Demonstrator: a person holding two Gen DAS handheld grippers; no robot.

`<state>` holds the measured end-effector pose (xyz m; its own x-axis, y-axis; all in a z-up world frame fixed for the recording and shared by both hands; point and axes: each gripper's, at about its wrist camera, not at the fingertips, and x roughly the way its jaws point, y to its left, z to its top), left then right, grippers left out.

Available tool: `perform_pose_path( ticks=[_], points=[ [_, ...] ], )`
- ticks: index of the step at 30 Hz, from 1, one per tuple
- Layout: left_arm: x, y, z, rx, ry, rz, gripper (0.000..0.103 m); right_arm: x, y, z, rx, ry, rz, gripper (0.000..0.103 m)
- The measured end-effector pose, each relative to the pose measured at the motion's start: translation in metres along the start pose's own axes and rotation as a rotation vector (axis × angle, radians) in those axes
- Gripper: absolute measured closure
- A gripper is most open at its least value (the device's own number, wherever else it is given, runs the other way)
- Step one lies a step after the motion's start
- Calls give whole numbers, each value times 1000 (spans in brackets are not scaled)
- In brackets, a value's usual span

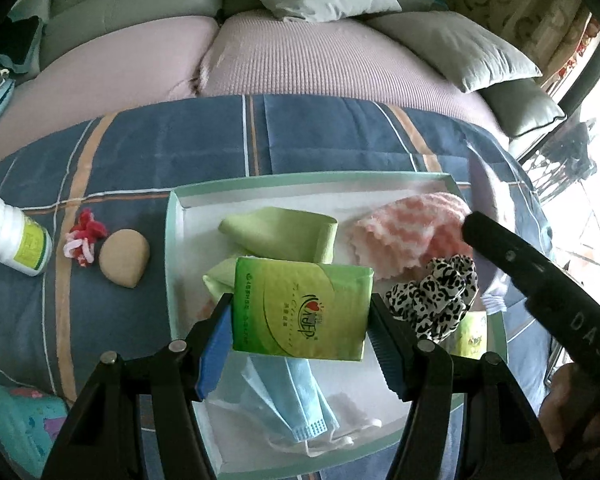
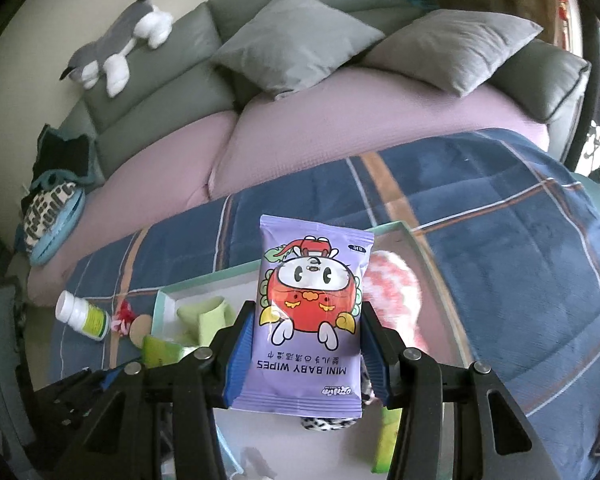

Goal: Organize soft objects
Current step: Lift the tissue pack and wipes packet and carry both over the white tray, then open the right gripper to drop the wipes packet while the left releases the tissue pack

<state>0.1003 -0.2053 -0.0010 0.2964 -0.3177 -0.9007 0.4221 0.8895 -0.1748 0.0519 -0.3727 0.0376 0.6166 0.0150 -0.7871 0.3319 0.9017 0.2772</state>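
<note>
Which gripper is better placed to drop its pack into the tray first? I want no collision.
Probably left: the left gripper holds the green tissue pack over the tray middle. The right gripper, with the purple wipes pack, seems nearer its edge.

A green tissue pack (image 1: 302, 310) sits above a light-blue mask (image 1: 296, 400), beside a black-and-white leopard-print scrunchie (image 1: 434, 292) and a pink-and-white cloth (image 1: 412, 228). The wipes packet (image 2: 310, 320) is purple with a red cartoon figure; the blanket (image 1: 140, 148) is navy with orange and white stripes.
</note>
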Motion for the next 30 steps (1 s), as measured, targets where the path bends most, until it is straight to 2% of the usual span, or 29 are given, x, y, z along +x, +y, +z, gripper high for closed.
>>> perform_pose_path(
  ticks=[15,22,30],
  points=[
    [18,2,-5,2,40,13,37,27,9,-8,-6,80,36,51],
    [22,2,-6,6,52,20,37,41,4,-14,12,133,15,49],
    [25,1,-7,24,56,29,37,43,2,-15,20,147,9,49]
  ],
)
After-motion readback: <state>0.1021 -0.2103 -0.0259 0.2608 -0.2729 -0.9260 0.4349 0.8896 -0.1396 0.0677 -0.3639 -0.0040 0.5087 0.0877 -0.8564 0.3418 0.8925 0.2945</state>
